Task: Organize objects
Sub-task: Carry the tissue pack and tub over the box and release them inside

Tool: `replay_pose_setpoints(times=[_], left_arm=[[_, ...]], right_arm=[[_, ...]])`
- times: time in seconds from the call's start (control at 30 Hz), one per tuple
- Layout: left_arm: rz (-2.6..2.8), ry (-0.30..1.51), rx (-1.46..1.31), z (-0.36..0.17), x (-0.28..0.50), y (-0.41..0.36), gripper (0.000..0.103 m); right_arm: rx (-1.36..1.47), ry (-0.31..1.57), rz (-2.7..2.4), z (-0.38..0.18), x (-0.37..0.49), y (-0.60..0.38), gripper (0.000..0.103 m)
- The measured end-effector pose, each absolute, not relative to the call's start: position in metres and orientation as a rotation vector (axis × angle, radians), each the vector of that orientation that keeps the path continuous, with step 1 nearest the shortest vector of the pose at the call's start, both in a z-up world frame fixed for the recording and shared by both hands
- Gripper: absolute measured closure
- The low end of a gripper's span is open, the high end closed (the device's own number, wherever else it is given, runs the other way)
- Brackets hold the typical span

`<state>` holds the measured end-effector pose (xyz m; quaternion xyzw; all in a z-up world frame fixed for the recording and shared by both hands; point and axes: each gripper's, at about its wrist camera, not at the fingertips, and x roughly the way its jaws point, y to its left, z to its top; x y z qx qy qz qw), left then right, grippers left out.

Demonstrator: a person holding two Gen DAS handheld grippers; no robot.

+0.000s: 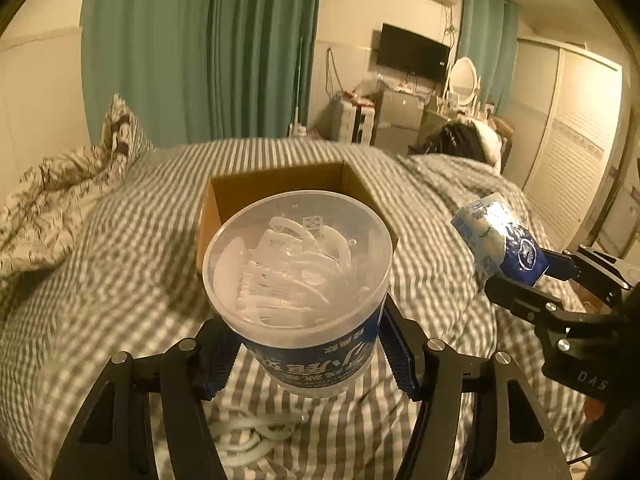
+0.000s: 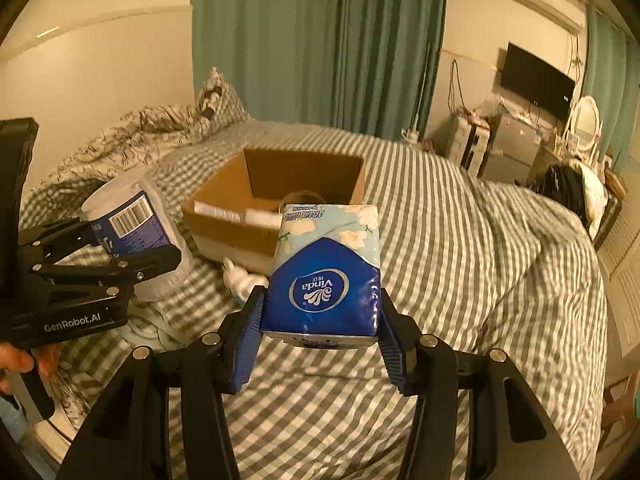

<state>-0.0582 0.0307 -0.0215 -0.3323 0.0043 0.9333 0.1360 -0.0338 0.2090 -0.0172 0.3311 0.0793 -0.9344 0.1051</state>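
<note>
My left gripper (image 1: pixel 308 360) is shut on a clear plastic tub (image 1: pixel 298 272) with a blue label, full of white floss picks, held above the bed just before the open cardboard box (image 1: pixel 280 184). The tub also shows in the right wrist view (image 2: pixel 132 220). My right gripper (image 2: pixel 320 340) is shut on a blue Vinda tissue pack (image 2: pixel 324 272), held above the bed to the right of the box (image 2: pixel 280 192). The pack also shows in the left wrist view (image 1: pixel 500 240). The box holds a white flat item (image 2: pixel 236 212) and a round roll, partly hidden.
The bed has a grey checked cover (image 2: pixel 440 260) with a rumpled blanket and pillow (image 2: pixel 216 100) at the back left. A white cable (image 1: pixel 248 436) lies on the cover under the left gripper. A white soft thing (image 2: pixel 240 280) lies by the box. Green curtains, a TV and a dresser stand behind.
</note>
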Motion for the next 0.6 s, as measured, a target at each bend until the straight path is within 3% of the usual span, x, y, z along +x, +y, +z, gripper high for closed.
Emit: replay_pose_setpoints(times=[0.33, 0.6], left_arm=[[2.789, 0.074, -0.825, 0.036, -0.11, 0.028, 0.037], [2.816, 0.09, -0.865, 0.035, -0.185, 0.023, 0.037]], right_arm=[[0.81, 0.28, -2.763, 0.039, -0.075, 0.195, 0.051], [0.801, 0.193, -2.745, 0.05, -0.145, 0.193, 0.051]])
